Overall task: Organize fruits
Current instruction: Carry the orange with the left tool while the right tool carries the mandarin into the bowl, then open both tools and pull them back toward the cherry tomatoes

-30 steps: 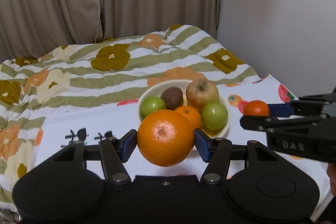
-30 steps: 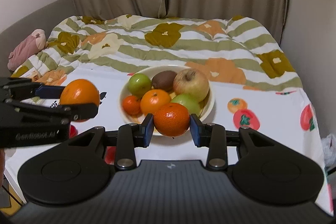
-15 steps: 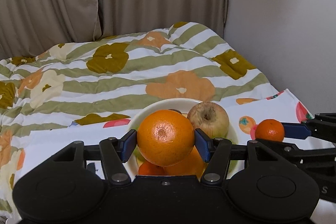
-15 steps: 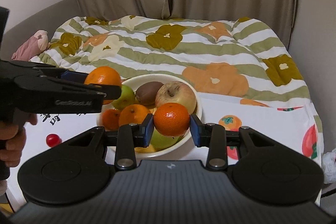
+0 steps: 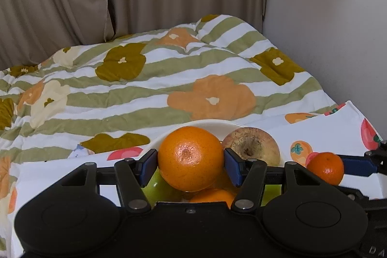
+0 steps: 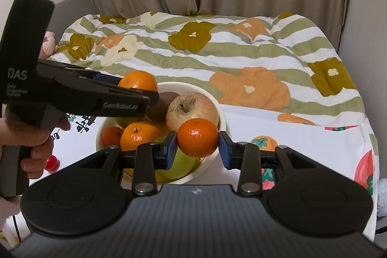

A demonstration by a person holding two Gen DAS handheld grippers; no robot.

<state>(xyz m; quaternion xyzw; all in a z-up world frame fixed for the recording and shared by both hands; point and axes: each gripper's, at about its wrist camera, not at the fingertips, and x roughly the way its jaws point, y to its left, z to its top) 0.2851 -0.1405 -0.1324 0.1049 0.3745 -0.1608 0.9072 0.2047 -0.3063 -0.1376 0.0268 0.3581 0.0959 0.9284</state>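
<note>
Fruit sat clamped in both tongs over the bowl [image 6: 221,113]. The left gripper [image 5: 190,162] held a large orange [image 5: 190,158] tight between its blue pads, hanging above the bowl's near-left side. The right gripper [image 6: 197,146] pinched a small mandarin [image 6: 197,137] the same way, over the bowl's near rim. In the bowl lay a blotchy apple [image 6: 192,108], a brown kiwi [image 6: 160,105] behind it, two more mandarins [image 6: 139,134] and green apples [image 6: 180,167] partly hidden under the tongs. The bowl stood on a white cloth printed with fruit [image 6: 302,137], spread over a striped flowered quilt [image 6: 217,50]. A hand [image 6: 31,139] gripped the left tool's handle, and a small red ball [image 6: 52,162] lay on the cloth just beside it.
</note>
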